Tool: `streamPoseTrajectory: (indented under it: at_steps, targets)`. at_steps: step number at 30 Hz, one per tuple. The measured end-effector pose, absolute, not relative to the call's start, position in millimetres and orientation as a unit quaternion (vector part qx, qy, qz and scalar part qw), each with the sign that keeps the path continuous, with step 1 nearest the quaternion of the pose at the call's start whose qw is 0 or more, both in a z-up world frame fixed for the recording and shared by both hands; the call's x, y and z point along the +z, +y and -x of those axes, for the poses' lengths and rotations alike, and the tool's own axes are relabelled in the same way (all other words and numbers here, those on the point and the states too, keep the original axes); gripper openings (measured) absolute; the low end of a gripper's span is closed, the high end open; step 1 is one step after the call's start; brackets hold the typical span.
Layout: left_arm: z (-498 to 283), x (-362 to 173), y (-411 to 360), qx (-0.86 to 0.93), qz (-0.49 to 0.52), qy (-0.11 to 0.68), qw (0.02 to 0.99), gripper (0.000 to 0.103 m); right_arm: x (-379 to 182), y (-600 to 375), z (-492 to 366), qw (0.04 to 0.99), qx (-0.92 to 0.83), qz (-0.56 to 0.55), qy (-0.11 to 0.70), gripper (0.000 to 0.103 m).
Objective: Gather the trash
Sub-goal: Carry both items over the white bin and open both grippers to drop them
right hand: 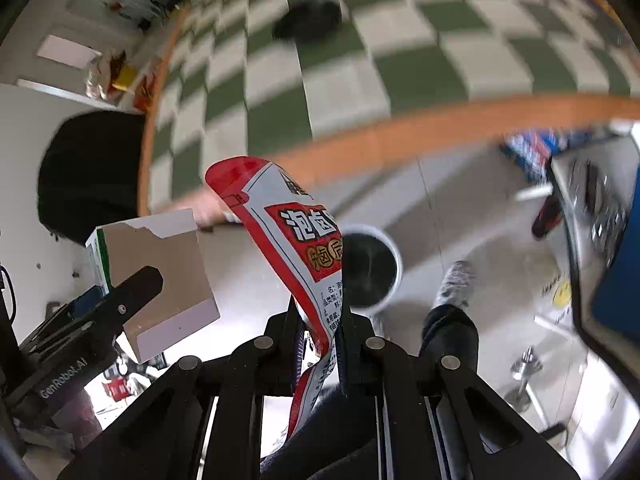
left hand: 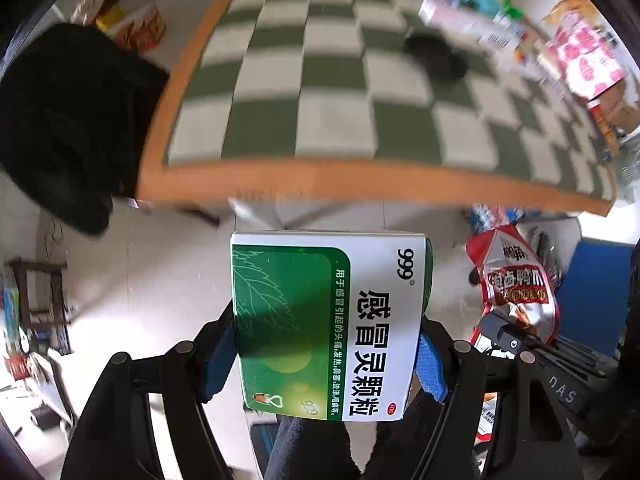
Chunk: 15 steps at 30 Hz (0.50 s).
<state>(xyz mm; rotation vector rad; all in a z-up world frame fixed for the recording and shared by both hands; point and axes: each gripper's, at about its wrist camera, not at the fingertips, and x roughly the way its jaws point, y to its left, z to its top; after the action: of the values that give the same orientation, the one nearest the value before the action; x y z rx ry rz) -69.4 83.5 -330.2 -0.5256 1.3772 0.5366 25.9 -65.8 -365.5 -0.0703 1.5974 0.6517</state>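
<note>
My left gripper (left hand: 326,344) is shut on a green and white medicine box (left hand: 328,328), held in the air in front of the table's edge. The box also shows in the right wrist view (right hand: 160,276), with the left gripper (right hand: 132,292) clamped on it. My right gripper (right hand: 320,320) is shut on a red and white snack wrapper (right hand: 296,240), which also shows in the left wrist view (left hand: 516,284). A white trash bin with a dark inside (right hand: 372,268) stands on the floor just beyond the wrapper.
A table with a green and white checked cloth and orange edge (left hand: 320,184) lies ahead. A black object (left hand: 436,56) and several packages (left hand: 480,28) lie on it. A black chair back (left hand: 68,120) stands at the left. My foot (right hand: 456,284) is by the bin.
</note>
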Motion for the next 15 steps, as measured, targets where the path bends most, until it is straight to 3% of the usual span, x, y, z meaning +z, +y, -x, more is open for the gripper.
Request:
streamPoseTrajectory:
  at_steps: [15]
  targets:
    - [91.1, -621.4, 106.6, 0.233, 0.377, 0.667, 0.599, 0.073, -641.6, -70.3, 3.5, 0.573, 0.260, 0.033, 0.776, 0.014]
